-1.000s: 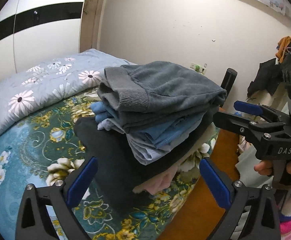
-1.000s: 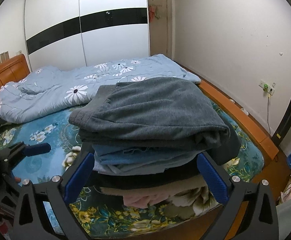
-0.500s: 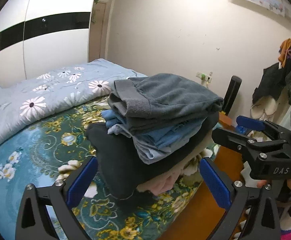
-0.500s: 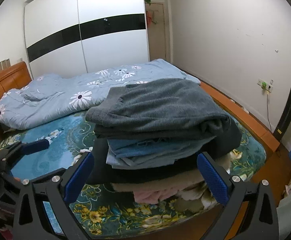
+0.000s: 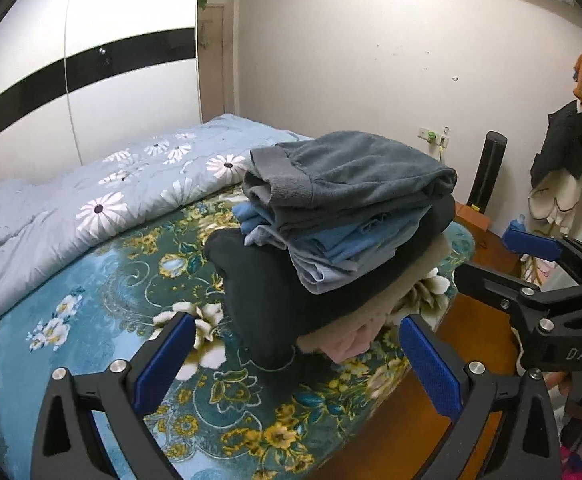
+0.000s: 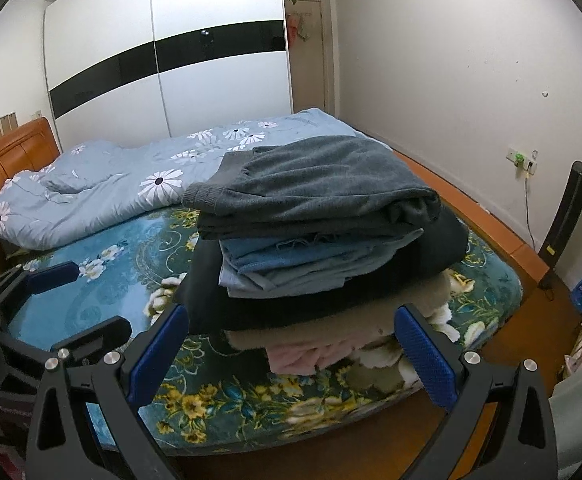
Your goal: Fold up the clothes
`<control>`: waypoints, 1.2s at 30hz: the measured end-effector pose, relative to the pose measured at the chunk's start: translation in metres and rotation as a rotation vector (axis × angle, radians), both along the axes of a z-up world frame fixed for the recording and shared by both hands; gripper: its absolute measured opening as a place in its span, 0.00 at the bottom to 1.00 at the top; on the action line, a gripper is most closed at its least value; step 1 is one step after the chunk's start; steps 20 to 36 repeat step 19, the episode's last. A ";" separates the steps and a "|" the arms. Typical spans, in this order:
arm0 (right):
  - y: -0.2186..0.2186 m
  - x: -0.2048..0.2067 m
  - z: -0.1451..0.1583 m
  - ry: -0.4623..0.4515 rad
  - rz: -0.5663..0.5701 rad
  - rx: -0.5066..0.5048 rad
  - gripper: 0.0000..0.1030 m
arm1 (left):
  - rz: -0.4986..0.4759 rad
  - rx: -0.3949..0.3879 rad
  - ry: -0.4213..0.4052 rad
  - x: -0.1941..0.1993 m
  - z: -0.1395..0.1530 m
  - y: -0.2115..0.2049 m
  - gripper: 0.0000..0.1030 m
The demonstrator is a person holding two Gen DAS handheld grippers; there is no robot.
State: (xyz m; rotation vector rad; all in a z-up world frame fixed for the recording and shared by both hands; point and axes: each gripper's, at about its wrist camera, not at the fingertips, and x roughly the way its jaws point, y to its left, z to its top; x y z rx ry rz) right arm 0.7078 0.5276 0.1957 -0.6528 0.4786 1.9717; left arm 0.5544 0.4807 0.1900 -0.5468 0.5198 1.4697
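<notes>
On the near corner of the bed with the teal floral blanket (image 6: 91, 308) sits a stack of folded clothes (image 6: 315, 240): a grey knitted sweater (image 6: 319, 196) on top, folded blue denim (image 6: 291, 268) under it, then a wide black garment (image 5: 267, 296), a cream layer and a pink piece (image 6: 303, 354) at the bottom. A pale blue daisy-print quilt (image 5: 91, 208) lies bunched behind. The left gripper (image 5: 295, 364) and the right gripper (image 6: 291, 356) both hover short of the stack, fingers spread wide, holding nothing. The pile looks soft, limp and moderately heavy; its layers would likely slide on each other, and the upper ones overhang toward the bed edge. A safe hold would probably be low, at opposite sides of the black layer, pinching thick folded edges rather than loose single plies.
</notes>
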 end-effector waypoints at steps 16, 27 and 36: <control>-0.033 0.003 0.015 0.009 0.017 0.023 1.00 | 0.009 0.000 0.037 0.007 0.007 -0.032 1.00; -0.035 0.003 0.016 0.009 0.014 0.024 1.00 | 0.017 -0.004 0.028 0.003 0.007 -0.034 1.00; -0.035 0.003 0.016 0.009 0.014 0.024 1.00 | 0.017 -0.004 0.028 0.003 0.007 -0.034 1.00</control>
